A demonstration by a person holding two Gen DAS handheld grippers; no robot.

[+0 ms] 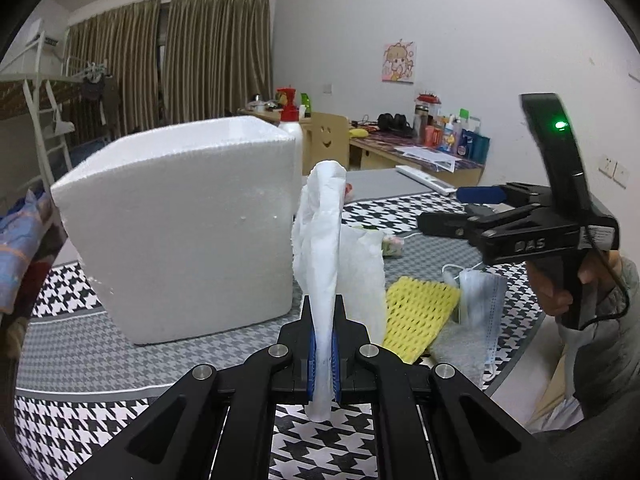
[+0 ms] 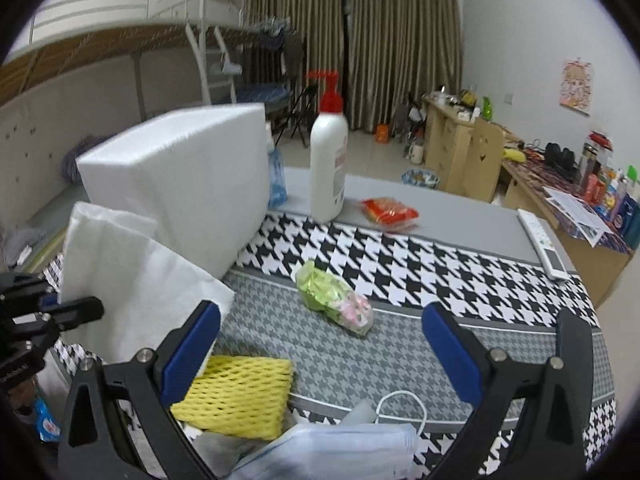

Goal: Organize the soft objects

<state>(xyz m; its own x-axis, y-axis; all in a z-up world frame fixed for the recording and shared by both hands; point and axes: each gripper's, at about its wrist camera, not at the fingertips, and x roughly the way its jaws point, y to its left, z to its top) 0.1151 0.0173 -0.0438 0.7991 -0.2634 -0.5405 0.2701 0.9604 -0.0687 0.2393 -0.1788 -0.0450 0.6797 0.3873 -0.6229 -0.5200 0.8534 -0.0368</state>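
Note:
My left gripper [image 1: 323,344] is shut on a white paper tissue [image 1: 324,240], which stands up crumpled between its blue pads beside a white foam box [image 1: 180,232]. In the right wrist view the tissue [image 2: 132,280] hangs at the left, with the left gripper [image 2: 86,306] at the frame edge. My right gripper [image 2: 320,340] is open with nothing between its pads, hovering over a yellow foam net [image 2: 236,392] and a pale blue face mask [image 2: 340,448]. From the left wrist view the right gripper [image 1: 460,208] shows at the right, a hand on its grip.
A green and pink packet [image 2: 336,300] lies on the houndstooth cloth [image 2: 400,264]. A white pump bottle [image 2: 328,160], a red packet [image 2: 390,210] and a white remote [image 2: 540,242] sit farther back. A cluttered wooden desk [image 2: 580,216] stands at the right.

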